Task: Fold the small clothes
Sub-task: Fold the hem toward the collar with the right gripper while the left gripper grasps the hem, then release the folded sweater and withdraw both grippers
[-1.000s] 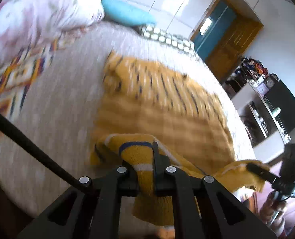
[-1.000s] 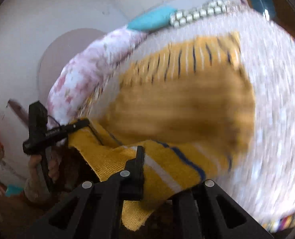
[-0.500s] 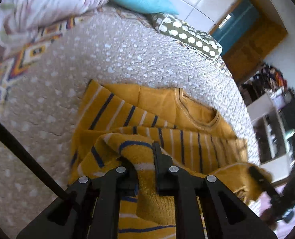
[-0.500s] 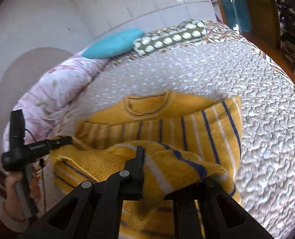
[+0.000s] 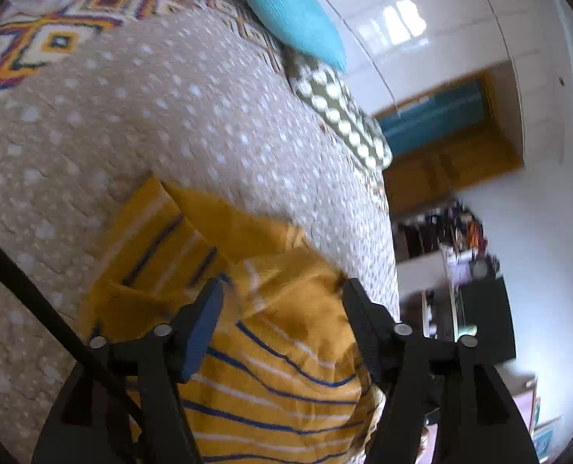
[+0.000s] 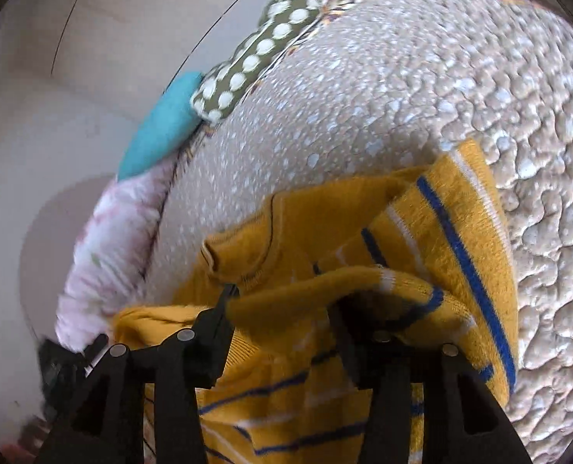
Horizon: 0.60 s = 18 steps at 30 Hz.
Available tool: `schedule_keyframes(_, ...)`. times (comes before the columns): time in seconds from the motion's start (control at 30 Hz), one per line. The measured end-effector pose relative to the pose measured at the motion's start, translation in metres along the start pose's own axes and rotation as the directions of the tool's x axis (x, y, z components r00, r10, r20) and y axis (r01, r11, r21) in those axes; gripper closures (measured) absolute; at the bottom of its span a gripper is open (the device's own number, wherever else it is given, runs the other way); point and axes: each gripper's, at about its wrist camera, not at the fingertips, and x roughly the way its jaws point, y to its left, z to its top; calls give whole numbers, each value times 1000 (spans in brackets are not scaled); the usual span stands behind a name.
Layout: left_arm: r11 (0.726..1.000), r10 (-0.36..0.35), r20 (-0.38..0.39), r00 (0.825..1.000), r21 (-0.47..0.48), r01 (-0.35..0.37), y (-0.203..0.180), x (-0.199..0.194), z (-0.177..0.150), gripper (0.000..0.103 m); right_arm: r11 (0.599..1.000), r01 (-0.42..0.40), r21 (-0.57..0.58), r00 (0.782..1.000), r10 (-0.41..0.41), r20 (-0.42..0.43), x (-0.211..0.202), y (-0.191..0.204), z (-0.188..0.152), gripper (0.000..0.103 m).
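A small mustard-yellow knit sweater point(image 5: 271, 352) with blue and white stripes lies folded over itself on the dotted beige bedspread point(image 5: 139, 116). My left gripper point(image 5: 282, 290) is open, its jaws wide apart just above the sweater's folded hem. In the right wrist view the sweater point(image 6: 452, 239) shows its neckline and a striped sleeve. My right gripper point(image 6: 282, 297) is open too, and a fold of the hem drapes loosely across its fingers point(image 6: 224, 309).
A teal pillow point(image 5: 290, 7) and a green polka-dot pillow point(image 5: 340, 116) lie at the head of the bed, with a floral quilt point(image 6: 104, 255) beside them. The bed's edge drops off toward a wooden door point(image 5: 448, 154) and cluttered shelves point(image 5: 460, 255).
Both grippers were shut on the sweater's hem and carried it up over the body toward the neckline. Now both have opened and let the hem go onto the sweater.
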Motion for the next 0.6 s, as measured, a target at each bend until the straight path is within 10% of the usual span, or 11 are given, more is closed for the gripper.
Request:
schedule_keyframes(0.23,981,154,78,985,108,-162,-7,-47,6,33,999,45,-2,997,-45,62,-16,8,17,42)
schedule_keyframes(0.47,799,446,160,880,371,-473,10,-80,-63,26,980,70,-188,996,-60,60,-40,49,-11,42)
schedule_keyframes(0.6,688,563,218,797,412,-598,49,-79,-99,26,930,52,-364,997,-67,-30,-14,97,-47,61)
